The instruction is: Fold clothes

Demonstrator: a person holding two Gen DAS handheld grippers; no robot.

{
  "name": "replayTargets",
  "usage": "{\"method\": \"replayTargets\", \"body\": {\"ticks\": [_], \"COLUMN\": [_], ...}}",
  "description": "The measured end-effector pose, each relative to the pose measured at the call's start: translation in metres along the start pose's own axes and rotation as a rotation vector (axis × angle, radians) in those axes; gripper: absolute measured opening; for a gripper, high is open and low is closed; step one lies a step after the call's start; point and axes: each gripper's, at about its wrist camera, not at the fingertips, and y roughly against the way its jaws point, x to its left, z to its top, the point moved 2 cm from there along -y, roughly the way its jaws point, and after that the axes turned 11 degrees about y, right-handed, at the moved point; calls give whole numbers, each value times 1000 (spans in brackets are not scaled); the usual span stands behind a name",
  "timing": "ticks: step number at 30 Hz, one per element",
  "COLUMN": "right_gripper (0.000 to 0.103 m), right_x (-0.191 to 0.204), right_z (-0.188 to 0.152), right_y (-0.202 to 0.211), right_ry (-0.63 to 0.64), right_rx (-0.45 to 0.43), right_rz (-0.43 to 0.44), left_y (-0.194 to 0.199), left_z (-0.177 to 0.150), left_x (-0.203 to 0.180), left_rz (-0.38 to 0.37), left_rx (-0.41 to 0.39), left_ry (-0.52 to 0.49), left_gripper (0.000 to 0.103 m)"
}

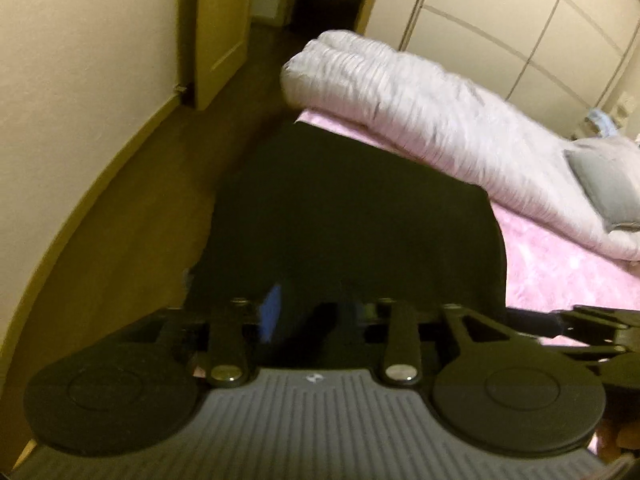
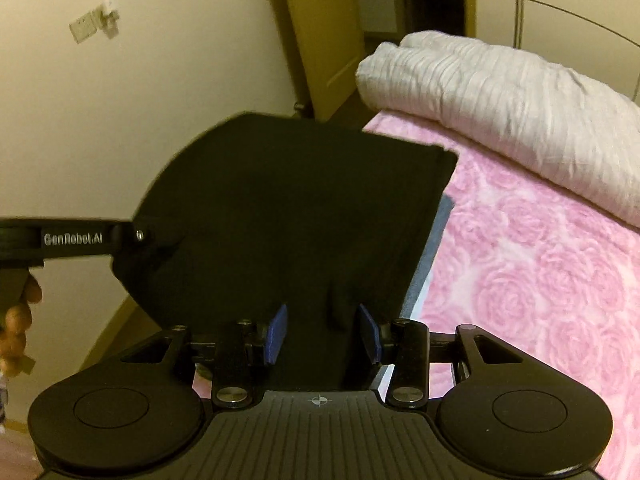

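Your right gripper (image 2: 322, 334) clamps the black garment (image 2: 288, 208), lifted over the pink rose blanket (image 2: 540, 280). Your left gripper (image 1: 316, 320), at nine o'clock, meets its edge; its grip isn't discernible.

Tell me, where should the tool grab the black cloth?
Probably at its near edge, coming from the near side of the bed. The black cloth hangs spread out there, and the right tool already has that edge between its blue pads.
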Motion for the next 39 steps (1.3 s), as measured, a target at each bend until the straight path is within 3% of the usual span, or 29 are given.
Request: {"method": "replayTargets", "body": {"ticks": [4, 11, 19, 23, 30, 39], "right_gripper": [44, 45, 45, 46, 48, 48], "right_x": [1, 15, 24, 26, 45, 33], "right_z": [-8, -35, -42, -43, -48, -74], "right_y": [24, 49, 118, 148, 172, 164], "right_ry": [-88, -112, -66, -45, 104, 134], "right_rx": [18, 160, 35, -42, -84, -36], "right_rz": [41, 20, -19, -32, -140, -52], "left_y": [24, 64, 117, 145, 160, 160], "left_z": [-14, -49, -83, -101, -117, -146], "left_x": [-8, -29, -57, -70, -70, -81], "left_rz": [59, 159, 164, 189, 186, 260], "left_rx": [19, 30, -34, -128, -155, -142], "left_ry": [-13, -37, -82, -113, -75, -6], "left_gripper": [38, 42, 44, 63, 64, 64]}}
